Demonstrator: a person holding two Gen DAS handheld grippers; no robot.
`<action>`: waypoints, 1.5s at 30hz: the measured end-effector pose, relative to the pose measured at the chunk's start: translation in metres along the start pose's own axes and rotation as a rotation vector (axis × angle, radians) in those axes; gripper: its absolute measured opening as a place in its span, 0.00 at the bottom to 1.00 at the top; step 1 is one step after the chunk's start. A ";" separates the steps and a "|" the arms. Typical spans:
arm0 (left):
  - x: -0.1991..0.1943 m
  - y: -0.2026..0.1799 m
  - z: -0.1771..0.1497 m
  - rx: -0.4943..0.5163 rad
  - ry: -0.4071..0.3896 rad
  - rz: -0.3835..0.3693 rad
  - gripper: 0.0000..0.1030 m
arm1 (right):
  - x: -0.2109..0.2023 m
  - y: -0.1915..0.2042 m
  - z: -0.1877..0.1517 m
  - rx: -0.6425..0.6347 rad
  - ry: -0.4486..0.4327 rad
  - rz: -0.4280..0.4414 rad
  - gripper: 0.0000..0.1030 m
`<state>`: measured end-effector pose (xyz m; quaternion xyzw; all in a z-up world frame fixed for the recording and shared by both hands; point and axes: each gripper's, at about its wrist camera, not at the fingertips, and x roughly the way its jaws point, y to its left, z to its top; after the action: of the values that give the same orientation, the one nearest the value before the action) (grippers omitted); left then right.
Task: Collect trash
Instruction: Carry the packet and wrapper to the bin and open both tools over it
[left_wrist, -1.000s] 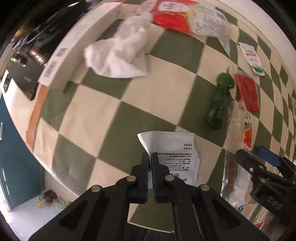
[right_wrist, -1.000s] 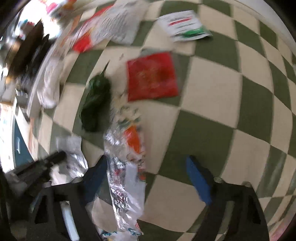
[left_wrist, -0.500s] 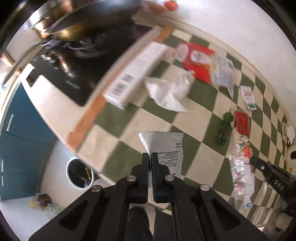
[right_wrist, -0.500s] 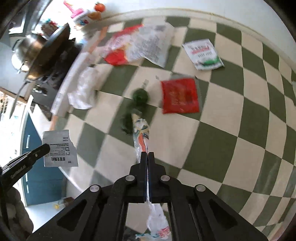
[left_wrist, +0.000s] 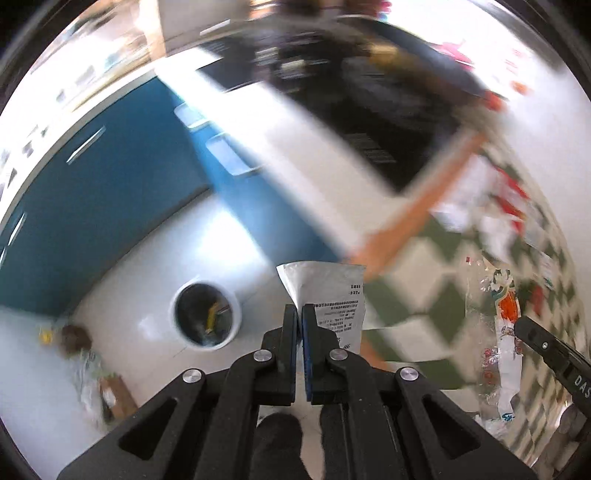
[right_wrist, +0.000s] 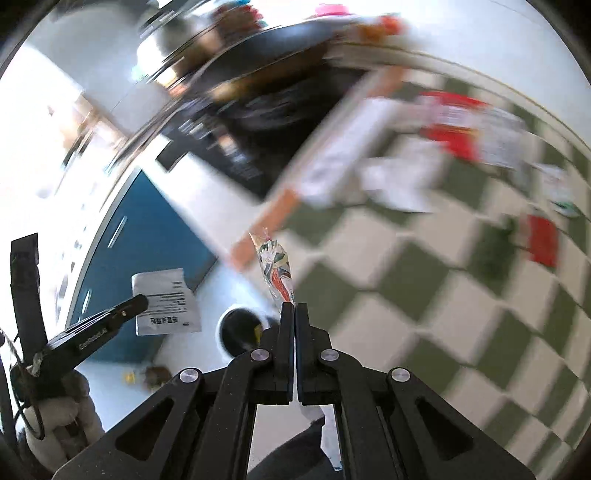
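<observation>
My left gripper (left_wrist: 299, 314) is shut on a white printed paper slip (left_wrist: 328, 291) and holds it in the air past the counter edge, above and to the right of a round white trash bin (left_wrist: 207, 314) on the floor. The slip also shows in the right wrist view (right_wrist: 166, 302). My right gripper (right_wrist: 294, 310) is shut on a clear plastic wrapper with an orange print (right_wrist: 277, 269), held up over the counter edge; the bin (right_wrist: 240, 332) lies just below it. The wrapper also hangs at the right of the left wrist view (left_wrist: 506, 332).
A green-and-cream checkered cloth (right_wrist: 443, 295) covers the counter, with a red packet (right_wrist: 541, 240), a dark green wrapper (right_wrist: 495, 251), crumpled white paper (right_wrist: 399, 184) and red-white bags (right_wrist: 454, 125). A black stove (right_wrist: 258, 122) stands at the back, blue cabinets (left_wrist: 92, 214) below.
Both grippers have swung left off the counter with their trash. The bin on the floor is now much closer below them. The views are blurred by the motion.
</observation>
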<state>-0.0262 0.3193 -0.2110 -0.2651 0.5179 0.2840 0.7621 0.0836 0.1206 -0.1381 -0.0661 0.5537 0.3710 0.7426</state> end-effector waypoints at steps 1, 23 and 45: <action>0.012 0.026 -0.003 -0.034 0.011 0.023 0.00 | 0.019 0.018 -0.004 -0.030 0.015 0.010 0.00; 0.509 0.370 -0.108 -0.589 0.415 0.039 0.01 | 0.672 0.144 -0.147 -0.245 0.566 0.020 0.00; 0.518 0.365 -0.113 -0.498 0.330 0.206 0.96 | 0.689 0.124 -0.132 -0.378 0.538 -0.126 0.91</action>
<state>-0.2001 0.5767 -0.7744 -0.4322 0.5734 0.4311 0.5464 -0.0188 0.4718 -0.7494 -0.3326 0.6458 0.3898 0.5660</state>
